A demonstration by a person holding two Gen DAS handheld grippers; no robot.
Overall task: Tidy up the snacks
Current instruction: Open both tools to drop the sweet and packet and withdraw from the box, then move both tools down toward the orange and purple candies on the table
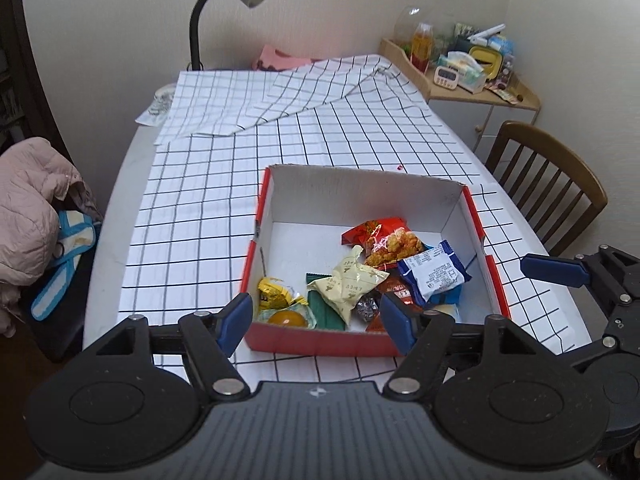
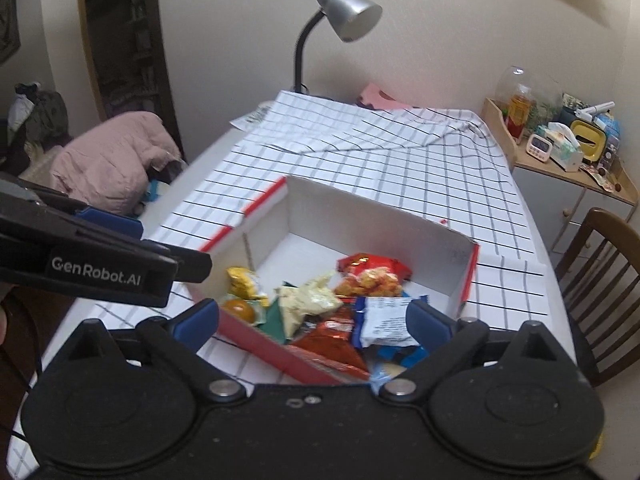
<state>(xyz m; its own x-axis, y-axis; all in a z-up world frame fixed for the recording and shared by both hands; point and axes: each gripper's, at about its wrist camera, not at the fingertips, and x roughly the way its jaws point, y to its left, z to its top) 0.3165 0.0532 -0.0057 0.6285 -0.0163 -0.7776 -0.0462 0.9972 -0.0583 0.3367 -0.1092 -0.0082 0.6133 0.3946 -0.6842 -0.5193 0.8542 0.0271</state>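
A white black-gridded cloth covers the surface [image 1: 208, 208]. At centre frame sits a red-walled, white-lined cardboard box [image 1: 360, 188] holding a blue-and-white wrapper [image 1: 434, 274], a cream packet [image 1: 352, 284], a red bag of fried snacks [image 1: 384, 236] and a yellow packet [image 1: 274, 294]. The left gripper [image 1: 316, 320] and right gripper [image 2: 314, 326] hang at its near edge, fingers apart, holding nothing.

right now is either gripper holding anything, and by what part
Nothing is held. The left gripper and right gripper are both open, hovering at the near edge of the snack box.
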